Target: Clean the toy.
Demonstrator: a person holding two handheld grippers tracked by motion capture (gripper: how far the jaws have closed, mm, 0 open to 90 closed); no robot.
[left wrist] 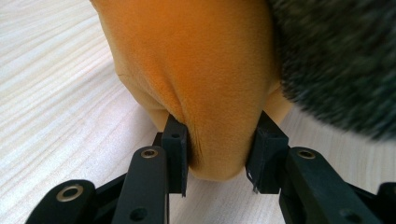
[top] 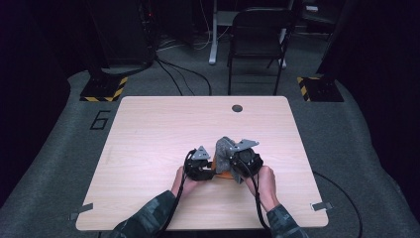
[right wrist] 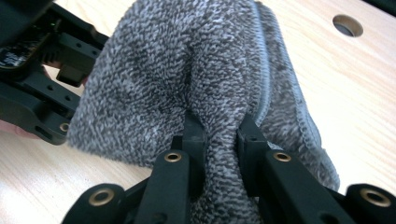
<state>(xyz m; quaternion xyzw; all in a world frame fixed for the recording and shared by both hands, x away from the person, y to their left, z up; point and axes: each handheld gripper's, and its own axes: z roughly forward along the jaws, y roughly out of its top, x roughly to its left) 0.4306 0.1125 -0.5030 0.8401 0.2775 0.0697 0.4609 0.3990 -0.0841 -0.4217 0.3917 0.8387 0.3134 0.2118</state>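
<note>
Left hand-held gripper (left wrist: pixel 217 154) pinching orange cloth (left wrist: pixel 196 70), right hand-held gripper (right wrist: pixel 222 135) clamping grey towel (right wrist: pixel 187 74), seemingly lifted

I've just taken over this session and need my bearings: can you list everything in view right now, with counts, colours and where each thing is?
orange cloth: 1, orange, on the table between the two grippers, pinched at a fold by the left gripper.
grey towel: 1, grey terry, bunched and lifted above the orange cloth, pinched by the right gripper.
table: 1, light wood, centre of the high view, with a round hole near its far edge.
chair: 1, black, on the floor beyond the table.
striped bases: 2, black and yellow, on the floor at the table's far corners.
left gripper: 1, black, shut on the orange cloth.
right gripper: 1, black, shut on the grey towel.
</note>
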